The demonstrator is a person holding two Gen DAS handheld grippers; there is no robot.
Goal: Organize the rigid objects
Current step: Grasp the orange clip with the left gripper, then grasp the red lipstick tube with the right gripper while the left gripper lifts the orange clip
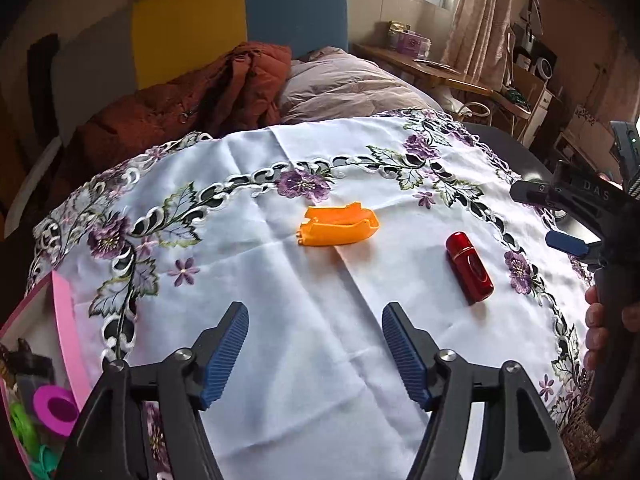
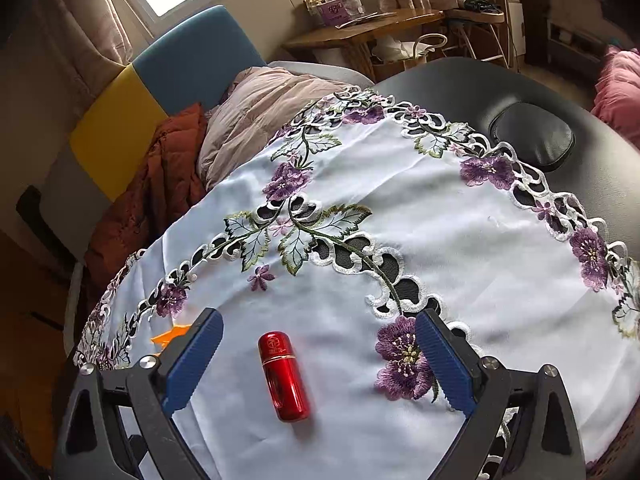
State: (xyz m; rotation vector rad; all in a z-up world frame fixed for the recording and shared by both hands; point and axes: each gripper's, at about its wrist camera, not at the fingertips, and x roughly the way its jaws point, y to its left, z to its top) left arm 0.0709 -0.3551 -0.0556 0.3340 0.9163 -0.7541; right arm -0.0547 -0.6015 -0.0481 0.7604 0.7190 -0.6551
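Note:
A shiny red capsule-shaped case (image 1: 469, 267) lies on the white embroidered cloth (image 1: 320, 352). An orange plastic piece (image 1: 338, 226) lies beyond it, towards the middle. My left gripper (image 1: 315, 322) is open and empty, hovering short of both. My right gripper (image 2: 319, 330) is open, with the red case (image 2: 283, 376) lying between its fingers on the cloth; it touches neither. The right gripper also shows in the left wrist view (image 1: 560, 216). The orange piece peeks out behind the right gripper's left finger (image 2: 170, 336).
A pink box (image 1: 60, 344) at the left holds a magenta ring (image 1: 56, 404) and green bits. The cloth covers a black padded table (image 2: 520, 92). Behind are a bed with a rust jacket (image 1: 208, 92) and a wooden desk (image 2: 360, 28).

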